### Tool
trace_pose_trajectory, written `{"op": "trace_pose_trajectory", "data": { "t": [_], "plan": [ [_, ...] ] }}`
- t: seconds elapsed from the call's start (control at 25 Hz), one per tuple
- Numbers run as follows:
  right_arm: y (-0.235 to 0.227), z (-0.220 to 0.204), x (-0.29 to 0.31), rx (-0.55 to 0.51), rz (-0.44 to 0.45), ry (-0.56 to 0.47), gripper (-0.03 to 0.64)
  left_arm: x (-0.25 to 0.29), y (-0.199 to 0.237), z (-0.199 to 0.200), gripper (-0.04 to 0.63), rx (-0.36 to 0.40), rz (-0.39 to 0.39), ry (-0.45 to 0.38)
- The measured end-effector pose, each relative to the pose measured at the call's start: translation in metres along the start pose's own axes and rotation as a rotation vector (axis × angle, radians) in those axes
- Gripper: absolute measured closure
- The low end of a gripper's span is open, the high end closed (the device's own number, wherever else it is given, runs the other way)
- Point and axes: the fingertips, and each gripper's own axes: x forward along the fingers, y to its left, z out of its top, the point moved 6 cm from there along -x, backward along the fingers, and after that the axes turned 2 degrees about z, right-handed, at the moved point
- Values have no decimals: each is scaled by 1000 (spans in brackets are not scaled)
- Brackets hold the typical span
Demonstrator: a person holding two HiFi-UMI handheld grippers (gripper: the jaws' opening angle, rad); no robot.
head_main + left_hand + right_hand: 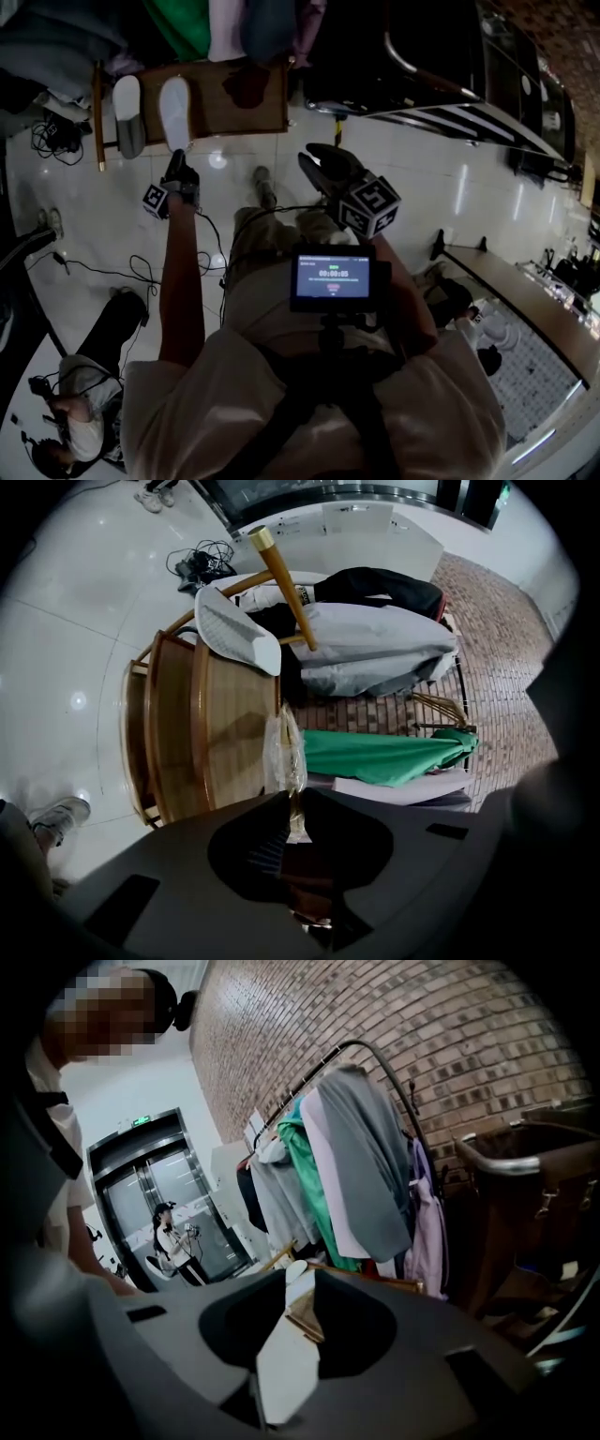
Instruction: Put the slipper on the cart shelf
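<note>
The cart's wooden shelf [239,98] lies at the top of the head view. On it rests a grey-soled slipper [128,114], which the left gripper view shows as well [234,630]. Beside it is a white slipper [174,111] whose near end meets my left gripper [178,161]. In the left gripper view that gripper [289,803] is shut on a thin clear wrap [284,750], seen edge-on above the shelf [225,733]. My right gripper [323,161] hangs to the right, off the shelf. Its jaws [292,1293] show a narrow gap and hold nothing.
Hanging clothes [347,1147] fill the rack behind the shelf, and a gold post [286,588] rises from the cart. Cables [56,141] lie on the floor at the left. A dark trolley [525,1194] stands right. People are at lower left [84,394] and by the lift [178,1241].
</note>
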Motion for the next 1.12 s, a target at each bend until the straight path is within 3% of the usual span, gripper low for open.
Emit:
{"op": "trace_pose_trajectory", "data": {
  "t": [0.16,0.36,0.52,0.8,1.12],
  "plan": [
    [-10,-6,-15,15,-25,-41,512,-18,-19,-11,548,11,-14,24],
    [-19,-3,-69,41,-78,-131,512,-46,-54,-53,548,65,-32,89],
    [-34,-7,-108,52,-110,-188,512,-43,-64,-82,548,110,-44,123],
    [-49,-5,-162,41,-158,-247,512,-30,-93,-128,548,121,-83,152],
    [-94,-25,-285,79,-260,-368,512,-21,-121,-244,548,173,-107,269]
  ]
}}
